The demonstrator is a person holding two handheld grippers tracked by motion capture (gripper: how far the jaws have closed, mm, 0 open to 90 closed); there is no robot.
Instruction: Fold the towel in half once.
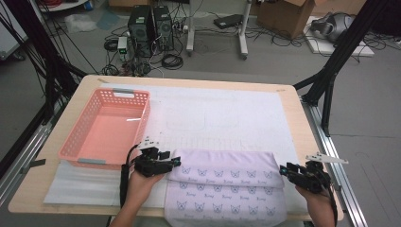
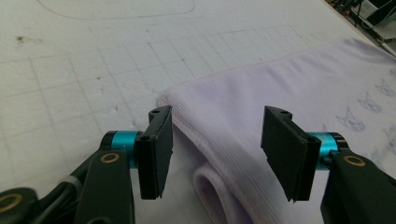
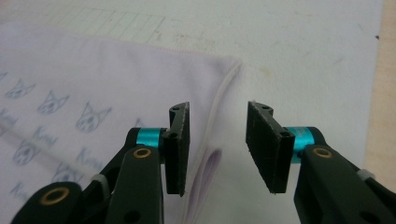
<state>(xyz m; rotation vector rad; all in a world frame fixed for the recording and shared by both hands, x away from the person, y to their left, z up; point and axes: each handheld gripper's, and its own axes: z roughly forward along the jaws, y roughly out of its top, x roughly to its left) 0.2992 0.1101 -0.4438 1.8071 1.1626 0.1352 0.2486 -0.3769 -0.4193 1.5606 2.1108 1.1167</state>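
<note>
I see the towel (image 1: pixel 226 187) lying folded on the white mat (image 1: pixel 222 116) at the near side of the counter (image 1: pixel 293 101), its long axis going left to right between my two hands. The left gripper (image 1: pixel 176 162) is at the towel's left folded end, the right gripper (image 1: pixel 283 169) at the right end, so each hand is near its own end. Both have fingers (image 2: pixel 156 149) released, w/ nothing pressed: left ones straddle the rolled fold, right fingers (image 3: pixel 180 147) stand over the side edge. Towel is pale lilac, soft terry, w/ small cat-face print. The pink basket (image 1: pixel 101 156) sits just left, approx. beside the left hand.
</note>
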